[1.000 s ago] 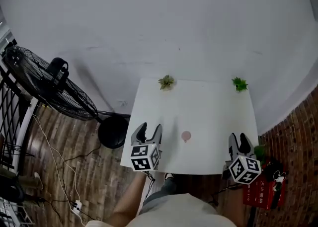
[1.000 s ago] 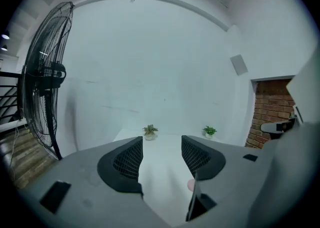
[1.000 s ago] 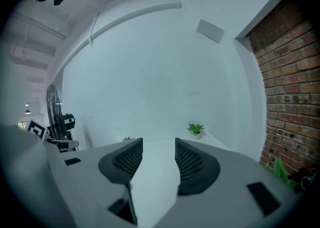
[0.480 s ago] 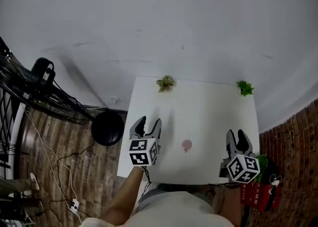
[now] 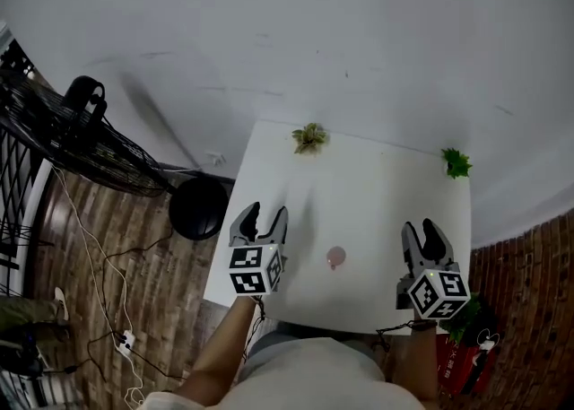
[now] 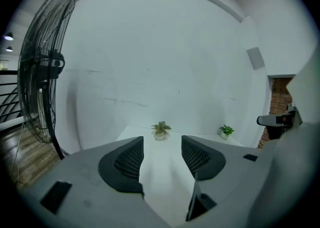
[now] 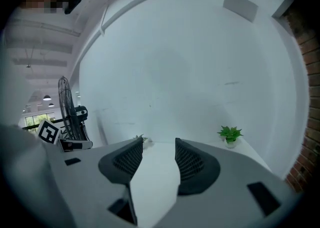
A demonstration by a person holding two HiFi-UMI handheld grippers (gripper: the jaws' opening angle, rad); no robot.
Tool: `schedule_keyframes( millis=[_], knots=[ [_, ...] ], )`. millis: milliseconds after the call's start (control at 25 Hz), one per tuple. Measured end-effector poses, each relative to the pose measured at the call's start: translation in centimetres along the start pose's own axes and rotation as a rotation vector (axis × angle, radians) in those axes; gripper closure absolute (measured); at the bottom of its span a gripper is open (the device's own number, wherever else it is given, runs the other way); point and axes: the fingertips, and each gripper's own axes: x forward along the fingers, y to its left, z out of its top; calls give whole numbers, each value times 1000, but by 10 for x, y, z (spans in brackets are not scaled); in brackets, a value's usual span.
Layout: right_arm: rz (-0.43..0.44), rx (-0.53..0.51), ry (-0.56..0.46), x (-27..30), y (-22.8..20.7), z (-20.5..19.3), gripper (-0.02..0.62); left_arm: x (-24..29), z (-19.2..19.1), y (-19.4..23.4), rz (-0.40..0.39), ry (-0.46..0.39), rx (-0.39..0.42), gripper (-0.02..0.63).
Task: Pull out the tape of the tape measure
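Jaws of the left tool [image 5: 265, 218] stand apart and empty over the counter's [image 5: 377, 193] front left corner; the right tool [image 5: 420, 232] gapes empty over the front right corner. Pink tape measure [image 5: 336, 257] lies between them, near the front edge, untouched

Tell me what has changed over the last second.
The left gripper and right gripper edged forward over the white table, past the small round pink tape measure; the head view shifted too. Nothing was grasped or released. Both stay open and empty; the tape measure and two small green potted plants kept their places.
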Motion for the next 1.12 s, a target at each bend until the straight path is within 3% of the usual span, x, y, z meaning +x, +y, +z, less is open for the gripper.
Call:
schedule_keyframes(
  millis=[280,640,1120],
  knots=[
    [125,-54,69,10,12,-11,391,-20,-12,-1,70,-11,-29,373],
    [419,-281,231,19,58,-27,388,-45,-56,-1,141,-1,-111,373],
    [856,-578,426,33,114,-81,382,-76,-107,15,273,20,-161,373]
  ],
)
